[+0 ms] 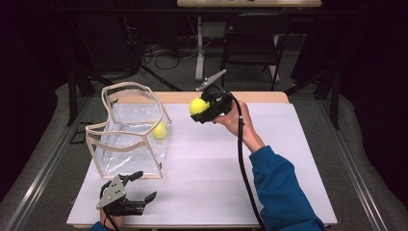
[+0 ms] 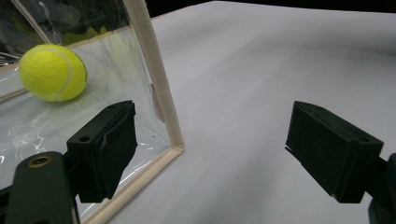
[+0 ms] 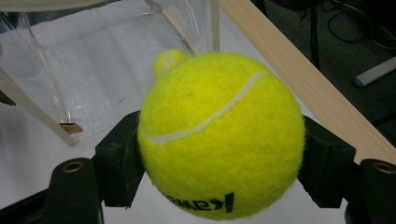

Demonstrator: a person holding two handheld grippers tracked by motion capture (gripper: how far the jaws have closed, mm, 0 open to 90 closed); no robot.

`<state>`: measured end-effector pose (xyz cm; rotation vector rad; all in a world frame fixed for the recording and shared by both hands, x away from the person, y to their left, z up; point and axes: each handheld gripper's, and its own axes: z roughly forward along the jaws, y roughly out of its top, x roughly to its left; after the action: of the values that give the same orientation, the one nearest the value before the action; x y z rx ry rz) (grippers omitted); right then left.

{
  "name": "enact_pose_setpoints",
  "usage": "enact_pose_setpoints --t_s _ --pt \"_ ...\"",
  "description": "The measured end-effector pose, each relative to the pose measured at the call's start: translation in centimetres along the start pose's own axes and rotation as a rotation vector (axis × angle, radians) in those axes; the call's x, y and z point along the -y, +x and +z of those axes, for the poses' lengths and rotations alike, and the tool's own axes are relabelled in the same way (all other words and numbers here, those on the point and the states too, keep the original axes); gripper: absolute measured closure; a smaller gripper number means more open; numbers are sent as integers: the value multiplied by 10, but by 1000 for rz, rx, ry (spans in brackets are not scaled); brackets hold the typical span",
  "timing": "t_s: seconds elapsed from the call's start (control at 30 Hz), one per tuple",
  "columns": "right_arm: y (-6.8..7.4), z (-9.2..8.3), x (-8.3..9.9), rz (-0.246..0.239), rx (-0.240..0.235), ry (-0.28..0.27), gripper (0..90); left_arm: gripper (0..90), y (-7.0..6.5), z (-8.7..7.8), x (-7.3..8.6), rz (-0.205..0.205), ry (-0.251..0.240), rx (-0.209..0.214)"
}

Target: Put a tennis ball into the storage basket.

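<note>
Right claw point(image 1: 199, 111) clamps a tennis ball point(image 3: 219, 135) above the counter point(image 1: 269, 159); one ball point(image 1: 159, 130) already sits in the clear bag point(image 1: 127, 139); left claw point(image 1: 139, 186) idles, jaws spread.

Both tennis balls are that bright neon yellow: the near tennis ball point(image 3: 219, 135) has a white seam and black lettering. The see-through bag point(image 1: 126, 144) has beige trim, sitting on a white table cover point(image 1: 269, 159). Blue sleeve point(image 1: 284, 192).
</note>
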<state>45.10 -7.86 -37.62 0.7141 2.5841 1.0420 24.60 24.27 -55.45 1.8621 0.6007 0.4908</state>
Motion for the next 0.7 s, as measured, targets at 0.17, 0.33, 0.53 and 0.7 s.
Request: enact_pose_setpoints --t_s 0.17,0.33,0.53,0.7 --pt "1 -1 -2 5 1 -18 261 161 0 0 0 0 -1 -1" --pt "3 -2 -3 2 0 -29 261 161 0 0 0 0 0 0" --pt "4 -4 -7 2 4 -44 261 161 0 0 0 0 -1 -1" --pt "5 -7 -11 -2 10 -58 261 161 0 0 0 2 -1 -1"
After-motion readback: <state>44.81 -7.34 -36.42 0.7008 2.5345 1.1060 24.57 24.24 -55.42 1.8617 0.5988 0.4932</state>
